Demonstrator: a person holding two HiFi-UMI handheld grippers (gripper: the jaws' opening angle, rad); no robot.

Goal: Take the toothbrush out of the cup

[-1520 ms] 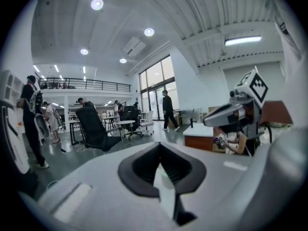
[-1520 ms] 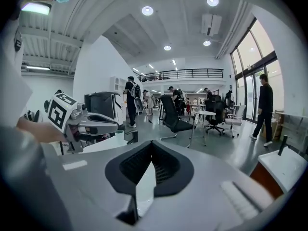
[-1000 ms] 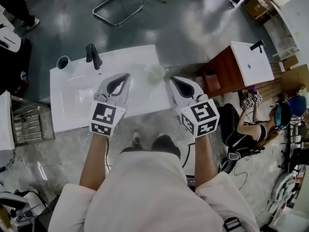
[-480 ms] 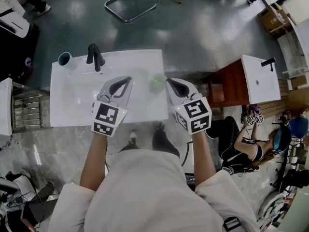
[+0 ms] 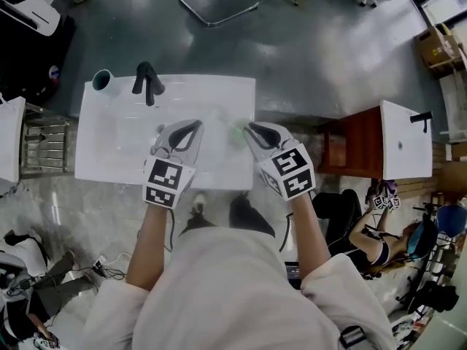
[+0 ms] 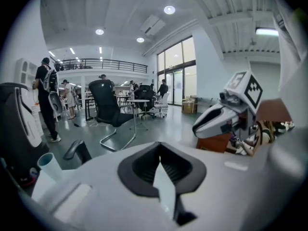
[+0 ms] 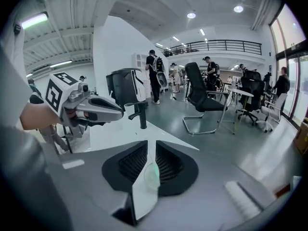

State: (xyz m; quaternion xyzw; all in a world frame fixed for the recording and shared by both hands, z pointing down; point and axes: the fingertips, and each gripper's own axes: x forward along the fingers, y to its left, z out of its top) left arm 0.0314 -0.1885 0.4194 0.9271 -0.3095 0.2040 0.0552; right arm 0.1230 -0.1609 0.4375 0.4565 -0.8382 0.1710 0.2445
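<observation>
A blue-grey cup (image 5: 102, 80) stands at the far left corner of the white sink top (image 5: 124, 159), also seen as the cup (image 6: 48, 162); no toothbrush shows in it. A pale green translucent thing (image 5: 237, 134) lies just off my right gripper (image 5: 246, 128); it is too blurred to name. In the right gripper view this green thing (image 7: 151, 175) sits low in the gap of the right gripper (image 7: 150, 146), whose jaws are opening, pads apart. My left gripper (image 5: 195, 125) hovers over the basin, empty, and the left gripper (image 6: 160, 153) looks shut.
A black faucet (image 5: 148, 83) stands at the back of the sink top beside the cup. A brown cabinet with a second white sink (image 5: 403, 138) is at the right. A person (image 5: 379, 243) sits on the floor there. Office chairs stand beyond.
My right gripper's tips have come left up to the pale green thing. Both grippers sit a little nearer each other over the sink top.
</observation>
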